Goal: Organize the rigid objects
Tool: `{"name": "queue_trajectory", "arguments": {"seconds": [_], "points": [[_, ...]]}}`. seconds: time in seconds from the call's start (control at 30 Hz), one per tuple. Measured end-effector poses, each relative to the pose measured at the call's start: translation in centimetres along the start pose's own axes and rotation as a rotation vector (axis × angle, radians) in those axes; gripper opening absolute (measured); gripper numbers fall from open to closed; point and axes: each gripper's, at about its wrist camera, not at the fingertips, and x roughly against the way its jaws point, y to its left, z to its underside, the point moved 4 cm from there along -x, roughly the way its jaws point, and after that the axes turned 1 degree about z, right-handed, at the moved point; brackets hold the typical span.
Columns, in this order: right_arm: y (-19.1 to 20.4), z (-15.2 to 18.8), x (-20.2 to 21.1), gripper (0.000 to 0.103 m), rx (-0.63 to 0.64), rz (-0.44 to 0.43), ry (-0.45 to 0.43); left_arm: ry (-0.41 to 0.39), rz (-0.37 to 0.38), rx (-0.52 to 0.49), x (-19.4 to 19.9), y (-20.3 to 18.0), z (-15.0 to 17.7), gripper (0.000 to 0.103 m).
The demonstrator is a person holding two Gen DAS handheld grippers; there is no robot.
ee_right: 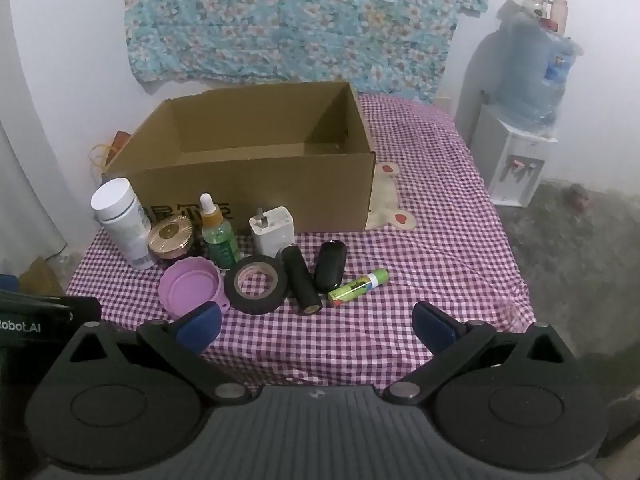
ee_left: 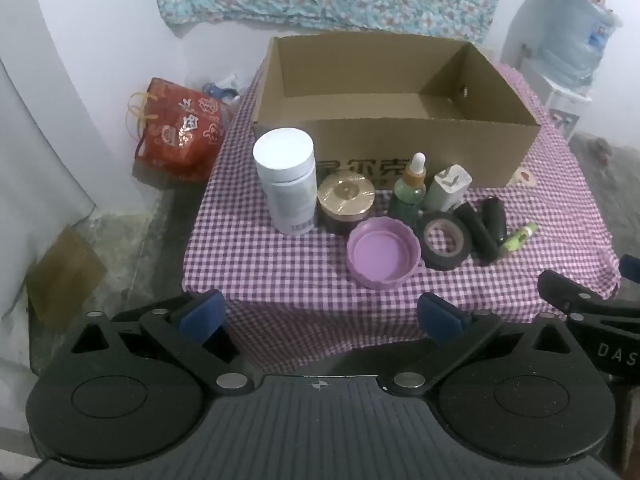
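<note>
Here, a corrugated cardboard box (ee_right: 256, 184) backs a round, ribbed purple lid (ee_right: 188, 288).

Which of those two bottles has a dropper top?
The small green bottle; its cap ends in a white dropper. The taller white bottle has a flat lid.

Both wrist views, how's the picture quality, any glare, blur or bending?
Left wrist view: soft, dim, hazy light; fisheye bows the cardboard box edges; corners vignetted. Right wrist view: same haze, no hard glare, the checked tablecloth curves outward, faint soft shadows beside objects.
</note>
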Motion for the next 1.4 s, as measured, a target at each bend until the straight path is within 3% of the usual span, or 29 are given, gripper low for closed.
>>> {"name": "queue_trajectory", "arguments": {"seconds": [1.4], "points": [[0.3, 0.04, -0.04, 0.103, 0.007, 0.003, 0.0, 0.004, -0.003, 0.005, -0.26, 0.6, 0.25, 0.103]]}}
